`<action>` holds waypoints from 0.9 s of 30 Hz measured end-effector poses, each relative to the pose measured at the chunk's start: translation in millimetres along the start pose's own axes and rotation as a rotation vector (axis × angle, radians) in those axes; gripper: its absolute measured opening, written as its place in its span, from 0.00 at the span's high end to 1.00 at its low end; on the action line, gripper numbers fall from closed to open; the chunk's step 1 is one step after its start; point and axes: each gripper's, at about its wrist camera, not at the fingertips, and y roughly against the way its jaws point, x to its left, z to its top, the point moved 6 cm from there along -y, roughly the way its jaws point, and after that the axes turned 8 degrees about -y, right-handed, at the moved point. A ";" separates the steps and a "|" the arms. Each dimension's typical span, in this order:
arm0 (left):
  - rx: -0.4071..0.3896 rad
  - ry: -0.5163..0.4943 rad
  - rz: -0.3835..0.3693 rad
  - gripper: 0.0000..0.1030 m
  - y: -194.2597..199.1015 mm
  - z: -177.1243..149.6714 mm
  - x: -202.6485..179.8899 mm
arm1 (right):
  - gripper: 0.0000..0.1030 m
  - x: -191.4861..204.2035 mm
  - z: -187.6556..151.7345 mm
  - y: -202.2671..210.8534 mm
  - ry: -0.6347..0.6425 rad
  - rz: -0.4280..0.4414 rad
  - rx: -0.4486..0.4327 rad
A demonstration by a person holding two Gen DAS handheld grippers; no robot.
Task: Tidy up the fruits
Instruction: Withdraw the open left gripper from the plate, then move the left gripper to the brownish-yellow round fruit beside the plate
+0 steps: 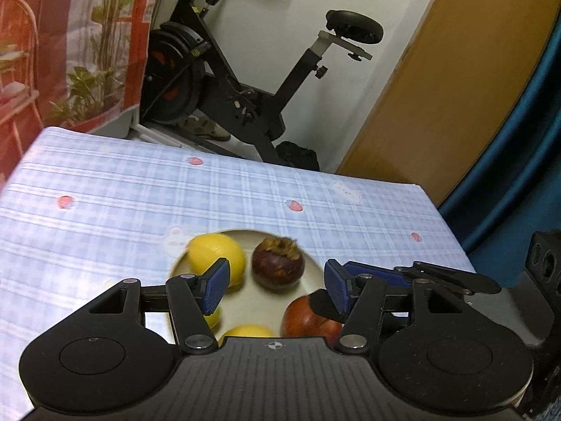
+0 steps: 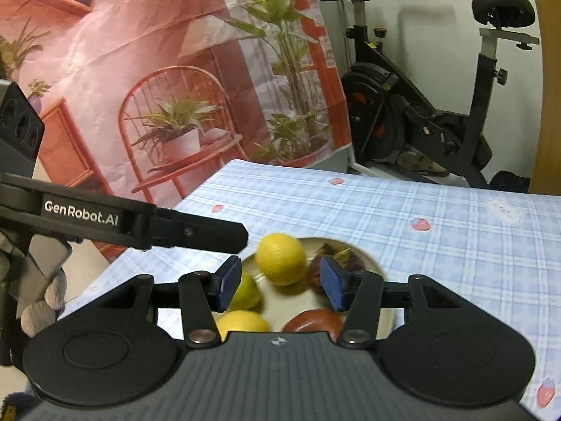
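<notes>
Apple half hidden behind left claw

On the one white plate lie six fruits: four yellow lemons, the largest at the far side, another at the near edge, one dark mangosteen and one red apple.

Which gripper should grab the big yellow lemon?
Probably the right gripper: its open jaws frame the lemon. The left gripper lines up with the mangosteen instead.
</notes>
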 end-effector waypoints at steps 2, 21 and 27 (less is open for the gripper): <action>0.002 -0.003 0.006 0.39 11.7 -5.7 6.0 | 0.48 9.6 -5.1 4.8 -0.001 0.013 -0.005; 0.085 -0.054 -0.019 0.39 68.4 -94.9 26.2 | 0.47 78.9 -83.6 26.4 0.073 0.043 0.049; 0.089 -0.078 -0.019 0.39 67.5 -114.6 18.6 | 0.47 79.6 -121.2 26.7 0.122 0.016 0.105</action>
